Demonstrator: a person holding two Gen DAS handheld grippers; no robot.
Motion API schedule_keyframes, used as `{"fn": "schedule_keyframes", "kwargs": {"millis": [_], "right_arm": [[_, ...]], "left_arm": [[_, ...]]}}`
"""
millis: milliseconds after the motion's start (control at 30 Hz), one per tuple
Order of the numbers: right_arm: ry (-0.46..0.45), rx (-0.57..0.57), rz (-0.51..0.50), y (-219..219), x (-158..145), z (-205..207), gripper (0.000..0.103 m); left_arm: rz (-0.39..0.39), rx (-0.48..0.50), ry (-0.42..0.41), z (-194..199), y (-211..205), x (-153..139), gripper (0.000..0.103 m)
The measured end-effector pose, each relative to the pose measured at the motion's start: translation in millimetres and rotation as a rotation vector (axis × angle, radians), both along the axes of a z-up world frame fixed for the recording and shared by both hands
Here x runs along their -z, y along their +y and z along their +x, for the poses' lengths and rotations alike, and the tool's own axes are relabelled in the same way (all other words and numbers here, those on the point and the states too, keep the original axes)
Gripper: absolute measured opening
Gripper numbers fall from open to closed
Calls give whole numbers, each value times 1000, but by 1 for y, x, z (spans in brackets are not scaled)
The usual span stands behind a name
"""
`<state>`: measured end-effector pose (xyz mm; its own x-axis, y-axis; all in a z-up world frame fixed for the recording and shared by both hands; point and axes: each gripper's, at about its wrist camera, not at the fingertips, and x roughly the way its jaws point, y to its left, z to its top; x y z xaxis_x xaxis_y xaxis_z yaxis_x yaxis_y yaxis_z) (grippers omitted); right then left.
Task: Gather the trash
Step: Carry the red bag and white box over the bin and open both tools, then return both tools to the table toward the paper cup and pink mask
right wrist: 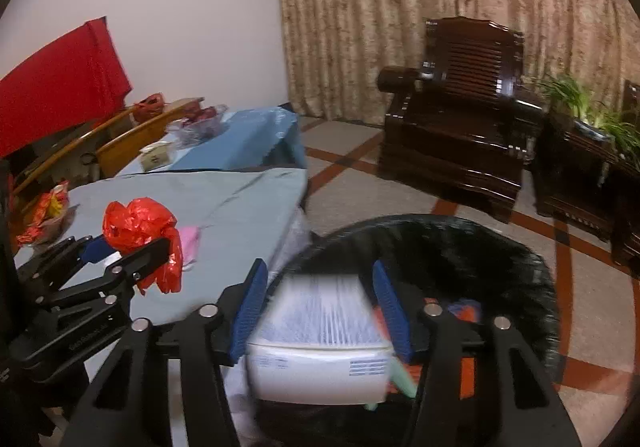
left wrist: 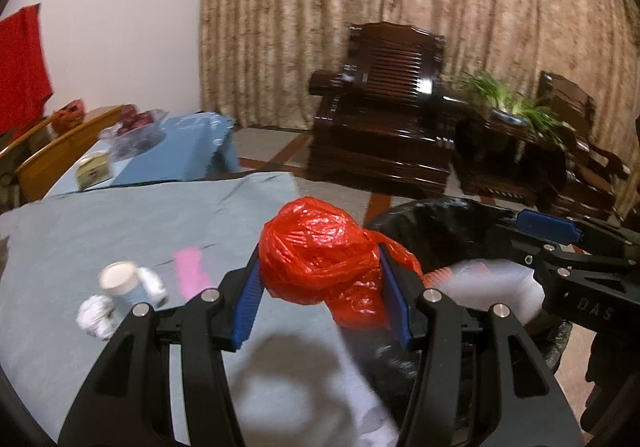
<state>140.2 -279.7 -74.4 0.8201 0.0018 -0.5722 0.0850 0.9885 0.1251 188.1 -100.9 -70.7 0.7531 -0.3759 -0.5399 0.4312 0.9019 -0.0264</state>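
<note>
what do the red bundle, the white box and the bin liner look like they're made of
Red bundle, held in the left hand-held gripper: thin plastic film, glossy, with crinkles and bright glints.
White box, between the fingers of the right hand-held gripper: probably smooth printed card or plastic; blur leaves it open.
Bin liner: black plastic film, shiny, wrinkled over the rim.
</note>
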Motion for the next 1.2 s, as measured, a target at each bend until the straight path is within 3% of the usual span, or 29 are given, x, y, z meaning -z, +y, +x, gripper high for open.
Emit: {"fn": "schedule_keyframes", "kwargs": {"millis": [233, 367, 600, 633, 733, 800, 1067, 1200], "right_arm": [[39, 92, 26, -43, 22, 2, 47], [38, 125, 20, -57, 27, -3, 55], [42, 176, 8, -81, 31, -12, 57], [42, 184, 2, -84, 30, -13, 58], [39, 206, -10, -93, 30, -17, 64], [36, 225, -19, -100, 28, -20, 68], [1, 259, -29, -106, 24, -26, 96], [-16, 225, -22, -92, 20, -21, 97]], "left_arm": [[22, 75, 37, 17, -46, 22, 53], [30, 105, 49, 19, -61, 31, 55], [32, 157, 60, 26, -92, 38, 56], [29, 167, 65, 28, -97, 40, 59], [27, 202, 74, 30, -109, 46, 80], [32, 209, 71, 30, -114, 47, 85], [21, 150, 66, 29, -87, 44, 92], [9, 77, 43, 27, -54, 34, 93]]}}
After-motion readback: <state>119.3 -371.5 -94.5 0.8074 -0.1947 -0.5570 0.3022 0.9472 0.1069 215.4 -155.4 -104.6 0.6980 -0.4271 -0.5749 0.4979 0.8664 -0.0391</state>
